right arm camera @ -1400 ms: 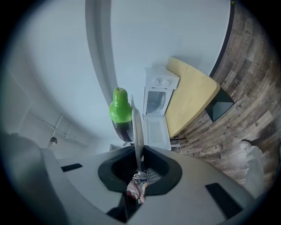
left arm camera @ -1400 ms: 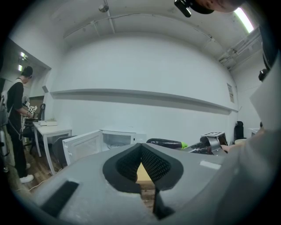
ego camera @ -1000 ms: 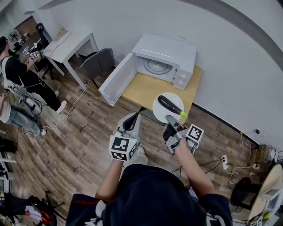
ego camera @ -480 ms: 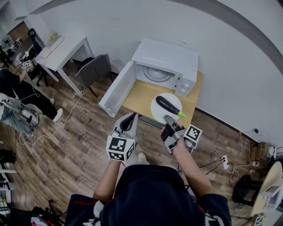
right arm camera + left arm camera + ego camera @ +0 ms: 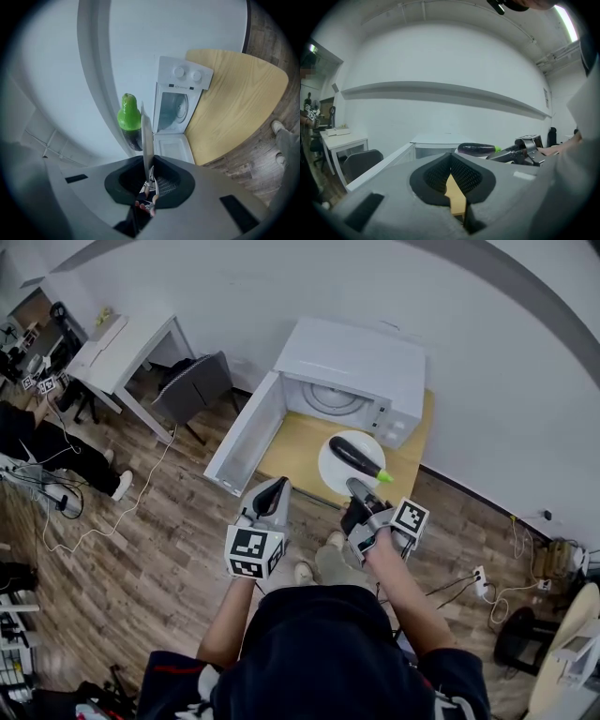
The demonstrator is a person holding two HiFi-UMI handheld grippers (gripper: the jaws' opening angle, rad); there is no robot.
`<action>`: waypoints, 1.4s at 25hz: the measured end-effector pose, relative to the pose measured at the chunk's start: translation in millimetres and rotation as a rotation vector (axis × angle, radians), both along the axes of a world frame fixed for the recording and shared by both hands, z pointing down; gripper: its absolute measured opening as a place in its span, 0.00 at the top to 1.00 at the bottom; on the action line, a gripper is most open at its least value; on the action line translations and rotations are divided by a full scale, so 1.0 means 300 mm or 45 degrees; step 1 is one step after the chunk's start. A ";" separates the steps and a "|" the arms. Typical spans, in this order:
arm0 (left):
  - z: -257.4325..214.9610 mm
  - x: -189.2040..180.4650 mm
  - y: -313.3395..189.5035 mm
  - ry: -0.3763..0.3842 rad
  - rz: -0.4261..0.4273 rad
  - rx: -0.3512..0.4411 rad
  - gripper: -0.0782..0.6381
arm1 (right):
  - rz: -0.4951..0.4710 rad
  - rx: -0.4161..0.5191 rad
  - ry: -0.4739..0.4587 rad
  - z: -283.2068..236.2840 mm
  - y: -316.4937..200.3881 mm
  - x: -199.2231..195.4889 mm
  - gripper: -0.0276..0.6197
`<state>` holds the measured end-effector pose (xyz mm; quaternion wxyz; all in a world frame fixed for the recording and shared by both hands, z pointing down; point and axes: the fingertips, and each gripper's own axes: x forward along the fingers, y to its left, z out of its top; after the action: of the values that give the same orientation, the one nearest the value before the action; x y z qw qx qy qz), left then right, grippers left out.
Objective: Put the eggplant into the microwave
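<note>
A dark purple eggplant [image 5: 354, 453] with a green stem lies on a white plate [image 5: 337, 468]. My right gripper [image 5: 355, 491] is shut on the plate's near rim and holds it over the front right of the wooden table [image 5: 298, 439]. In the right gripper view the plate [image 5: 146, 136] shows edge-on between the jaws, with the eggplant [image 5: 133, 138] beside it. The white microwave [image 5: 354, 367] stands at the table's back, its door [image 5: 246, 432] swung wide to the left. My left gripper [image 5: 270, 502] hovers left of the plate, shut and empty, before the door's edge.
A white desk [image 5: 120, 343] and a grey chair [image 5: 192, 381] stand to the left of the microwave. Cables trail over the wooden floor [image 5: 122, 521], and a person's legs [image 5: 37, 442] show at far left. A power strip [image 5: 478, 583] lies at the right by the wall.
Both grippers and the plate with the eggplant have moved forward toward the table and the microwave, sinking slightly. The grip on the plate has stayed the same.
</note>
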<state>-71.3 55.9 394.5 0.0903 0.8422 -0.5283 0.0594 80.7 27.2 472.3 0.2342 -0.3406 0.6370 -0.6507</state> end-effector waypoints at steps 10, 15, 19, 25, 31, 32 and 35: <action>-0.001 0.058 -0.241 -0.006 -0.029 -0.013 0.87 | -0.059 -0.024 -0.005 0.025 -0.238 0.022 0.91; 0.022 0.092 -0.349 -0.015 -0.067 -0.032 0.87 | -0.125 -0.042 0.011 0.062 -0.347 0.030 0.91; 0.034 0.105 -0.409 -0.021 -0.110 -0.042 0.87 | -0.190 -0.051 0.017 0.087 -0.410 0.023 0.91; 0.054 0.134 -0.469 -0.033 -0.157 -0.055 0.87 | -0.263 -0.067 -0.008 0.125 -0.467 0.020 0.91; 0.078 0.135 -0.502 -0.039 -0.172 -0.086 0.87 | -0.277 -0.094 0.011 0.179 -0.507 0.024 0.91; 0.079 0.131 -0.506 -0.041 -0.172 -0.088 0.87 | -0.274 -0.099 0.015 0.190 -0.511 0.022 0.91; 0.093 0.114 -0.515 -0.045 -0.162 -0.105 0.87 | -0.266 -0.111 0.032 0.225 -0.518 0.007 0.91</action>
<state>-37.3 -98.7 422.3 0.1192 0.8012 -0.5794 0.0901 83.0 -128.2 539.7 0.1420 -0.2905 0.6431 -0.6942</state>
